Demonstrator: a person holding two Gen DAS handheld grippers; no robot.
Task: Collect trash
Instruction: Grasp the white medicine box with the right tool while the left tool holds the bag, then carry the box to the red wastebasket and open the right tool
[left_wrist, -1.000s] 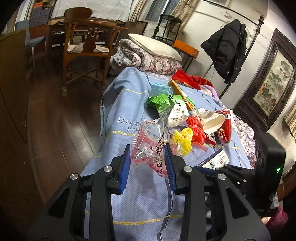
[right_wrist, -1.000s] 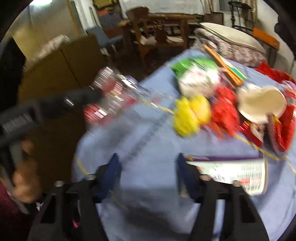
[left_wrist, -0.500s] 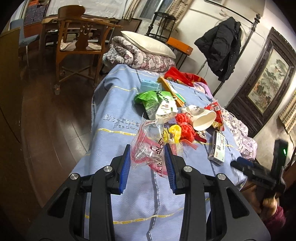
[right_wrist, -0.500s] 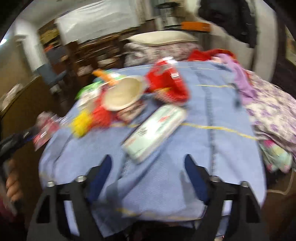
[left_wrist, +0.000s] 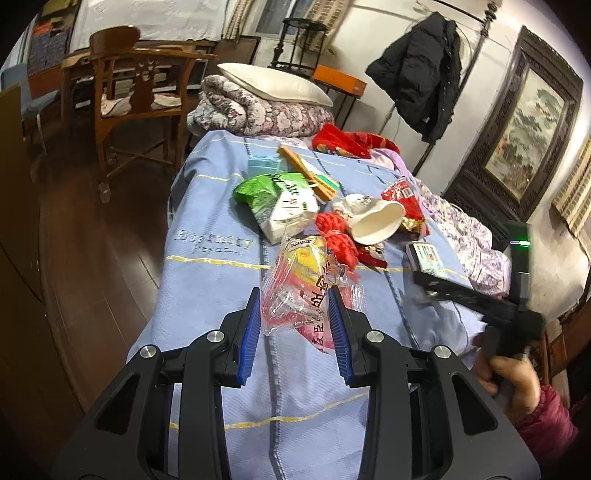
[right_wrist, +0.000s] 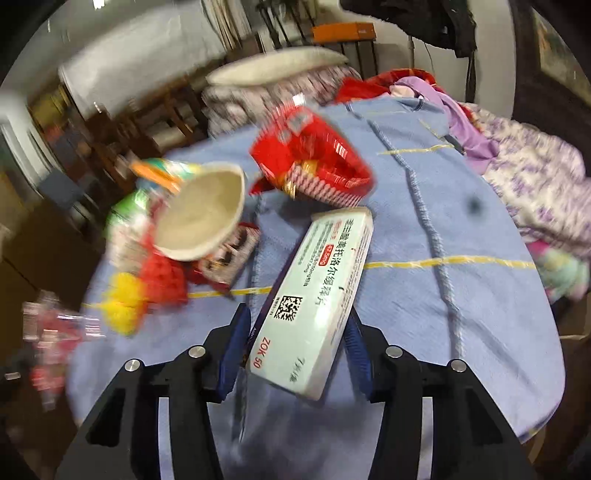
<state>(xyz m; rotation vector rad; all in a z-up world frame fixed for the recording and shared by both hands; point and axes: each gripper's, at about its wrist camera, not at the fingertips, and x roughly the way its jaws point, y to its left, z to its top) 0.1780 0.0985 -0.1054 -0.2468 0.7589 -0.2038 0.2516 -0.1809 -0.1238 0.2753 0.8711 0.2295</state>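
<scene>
The bed (left_wrist: 207, 280) is covered by a blue blanket (right_wrist: 424, 258) with yellow stripes, and the trash lies on it in a loose cluster. At the far end rest a rolled quilt (left_wrist: 258, 114) and a pillow (left_wrist: 273, 83).

The left gripper (left_wrist: 295, 325) is clenched on a clear wrapper (left_wrist: 299, 291) with red print, held above the blanket at the near edge of the cluster. The right gripper (right_wrist: 295, 350) has its blue pads on both sides of a white medicine box (right_wrist: 314, 299). The box lies tilted between the pads with its far end toward the cluster; whether the pads press it cannot be told.

Beyond the box sit a red bag (right_wrist: 314, 158), a tipped paper bowl (right_wrist: 199, 214), a green-and-white pack (left_wrist: 280, 203), a red mesh (left_wrist: 336, 236) and a yellow mesh (right_wrist: 123, 299). In the right wrist view these items are blurred.
</scene>
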